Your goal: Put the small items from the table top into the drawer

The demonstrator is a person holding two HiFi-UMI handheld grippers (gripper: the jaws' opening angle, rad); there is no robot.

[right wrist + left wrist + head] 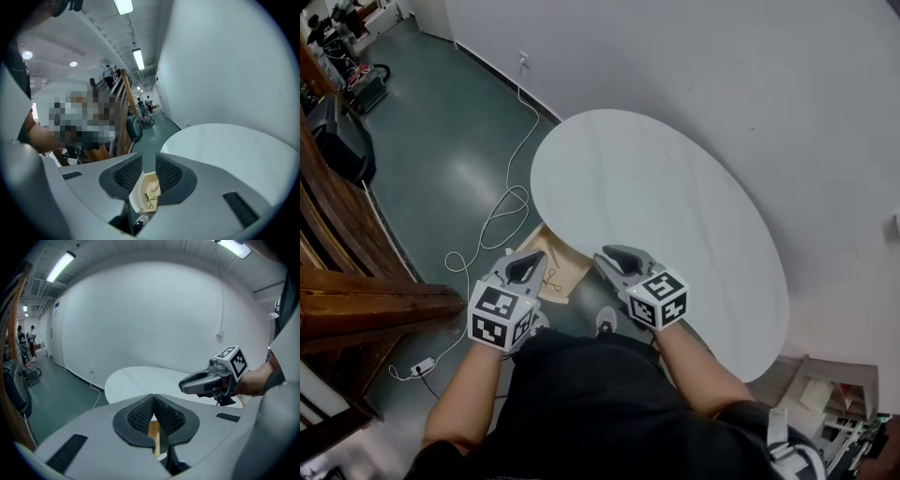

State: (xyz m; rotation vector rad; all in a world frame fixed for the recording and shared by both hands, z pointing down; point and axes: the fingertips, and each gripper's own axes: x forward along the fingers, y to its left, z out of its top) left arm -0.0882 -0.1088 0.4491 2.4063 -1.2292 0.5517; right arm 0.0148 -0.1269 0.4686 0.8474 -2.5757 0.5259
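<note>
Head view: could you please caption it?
Left hand-held gripper and right hand-held gripper above drawer at round table.

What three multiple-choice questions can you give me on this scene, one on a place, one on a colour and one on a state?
1. Where is the open wooden drawer?
A sticking out under the edge of the round white table; B on top of it; C against the far wall.
2. What colour is the floor?
A red; B yellow; C dark green.
3. How do the jaws of the left gripper stand?
A wide apart; B together; C clamped on a cup.

Answers: A, the head view shows the drawer jutting out below the table's near edge. C, the floor around the table is dark green. B, the left gripper view shows its jaws meeting at the tips, with nothing gripped.
</note>
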